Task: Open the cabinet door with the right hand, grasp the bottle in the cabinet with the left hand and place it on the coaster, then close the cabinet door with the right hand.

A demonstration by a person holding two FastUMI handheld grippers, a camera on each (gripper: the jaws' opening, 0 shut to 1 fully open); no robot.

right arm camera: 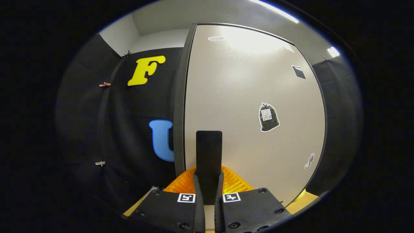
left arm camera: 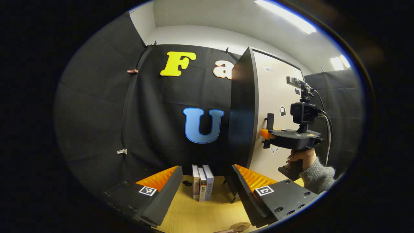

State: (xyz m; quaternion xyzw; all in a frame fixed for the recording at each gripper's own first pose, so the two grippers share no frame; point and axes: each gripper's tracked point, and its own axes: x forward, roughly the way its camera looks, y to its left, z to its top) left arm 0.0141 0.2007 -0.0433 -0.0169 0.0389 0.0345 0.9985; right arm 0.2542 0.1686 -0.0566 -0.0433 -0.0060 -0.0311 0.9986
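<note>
The cabinet point(left arm camera: 242, 106) stands at the right with its beige door point(right arm camera: 252, 106) lying flush, so the inside is hidden. My right gripper point(right arm camera: 209, 176) is shut on the door's black upright handle point(right arm camera: 209, 152). In the left gripper view the same right gripper point(left arm camera: 267, 133) meets the handle point(left arm camera: 270, 120), held by a hand in a grey sleeve point(left arm camera: 318, 176). Over the wooden table, my left gripper point(left arm camera: 205, 167) is open and holds nothing. A round coaster point(left arm camera: 241, 226) lies on the table near the lower edge, just inside its right finger.
Three books point(left arm camera: 202, 183) stand upright on the wooden table point(left arm camera: 194, 213) near the cabinet's left side, a small dark object point(left arm camera: 187, 183) beside them. Stickers dot the door point(right arm camera: 268, 117). Black cloth walls close the booth behind and to the left.
</note>
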